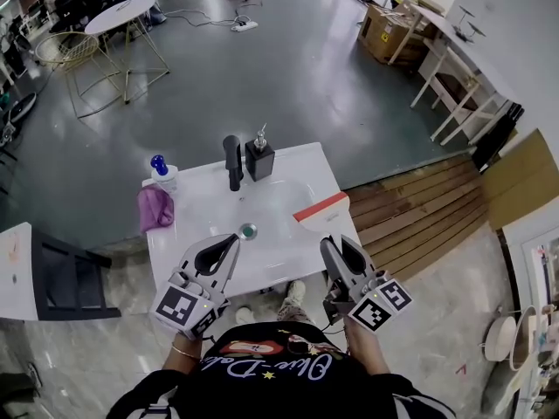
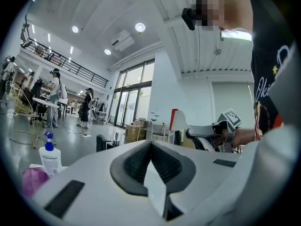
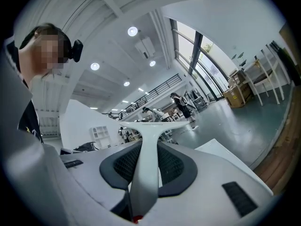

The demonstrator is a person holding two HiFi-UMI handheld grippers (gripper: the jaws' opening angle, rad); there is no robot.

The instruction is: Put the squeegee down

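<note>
The squeegee (image 1: 321, 208) is white with a red edge and hangs over the right side of the white sink (image 1: 288, 168). Its white T-shaped handle (image 3: 146, 166) runs between the pads of my right gripper (image 1: 339, 244), which is shut on it. In the right gripper view the blade (image 3: 155, 125) crosses just past the fingertips of that gripper (image 3: 149, 142). My left gripper (image 1: 231, 243) hovers over the sink's front left, fingertips together and nothing between them. The left gripper view shows the tips of that gripper (image 2: 151, 142) meeting, with the squeegee (image 2: 178, 121) and my right gripper (image 2: 209, 133) beyond.
A black faucet (image 1: 232, 160) and a dark soap dispenser (image 1: 259, 157) stand at the sink's back. A blue-topped spray bottle (image 1: 161, 171) and a purple cloth (image 1: 155, 208) are at its left edge. The drain (image 1: 249, 230) lies mid-basin. Wooden decking (image 1: 419, 208) is to the right.
</note>
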